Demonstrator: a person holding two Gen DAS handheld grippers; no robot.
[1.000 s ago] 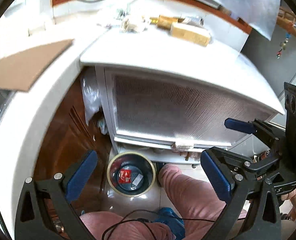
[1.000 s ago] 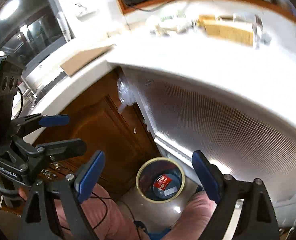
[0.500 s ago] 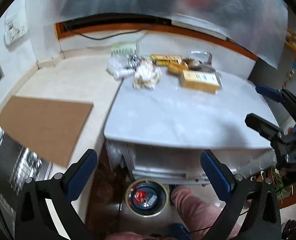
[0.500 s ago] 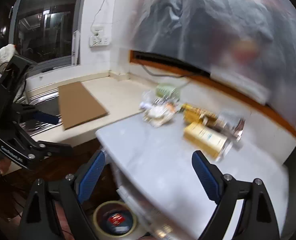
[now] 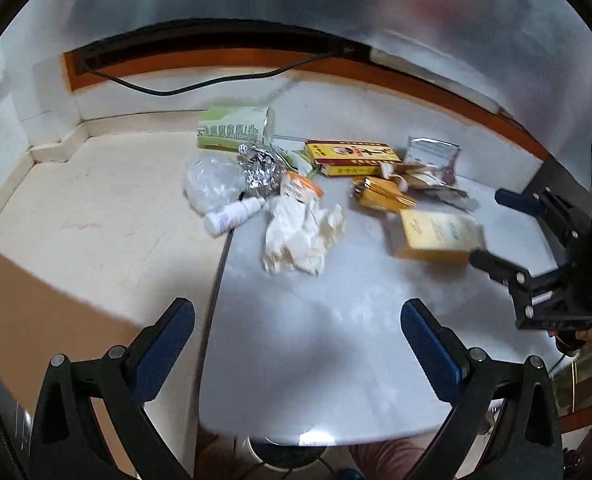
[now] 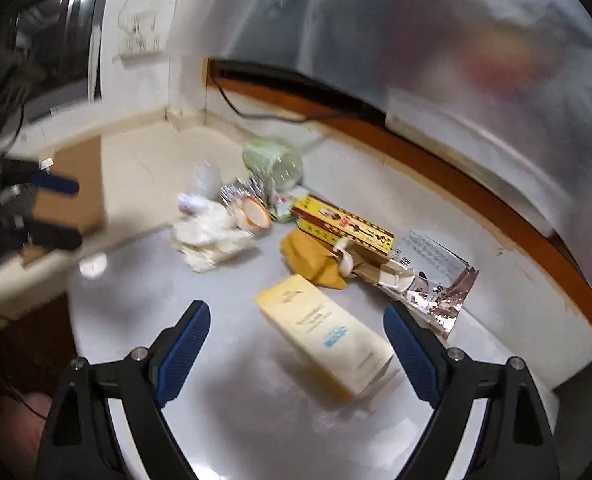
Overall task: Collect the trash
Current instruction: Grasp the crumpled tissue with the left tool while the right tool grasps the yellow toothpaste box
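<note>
Trash lies in a heap on the white table top (image 5: pixel 336 340): crumpled white tissue (image 5: pixel 302 236), a pale yellow box (image 5: pixel 436 236), a red and yellow box (image 5: pixel 352 152), a green can (image 5: pixel 235 130), crumpled foil (image 5: pixel 259 166), a small white bottle (image 5: pixel 233 216) and a silver packet (image 5: pixel 432 152). My left gripper (image 5: pixel 298 344) is open and empty, well short of the tissue. My right gripper (image 6: pixel 296 344) is open and empty, its jaws on either side of the pale yellow box (image 6: pixel 324 332), above it. The right gripper also shows in the left wrist view (image 5: pixel 512 232).
A brown cardboard sheet (image 5: pixel 27 308) lies on the beige counter (image 5: pixel 95 208) at left. A black cable (image 5: pixel 199 84) runs along the back wall. The rim of a bin (image 5: pixel 279 456) shows below the table's front edge. A grey plastic sheet hangs behind.
Both grippers have risen from near the floor bin to above the table top and moved in toward the trash heap. Both stayed open and empty.
</note>
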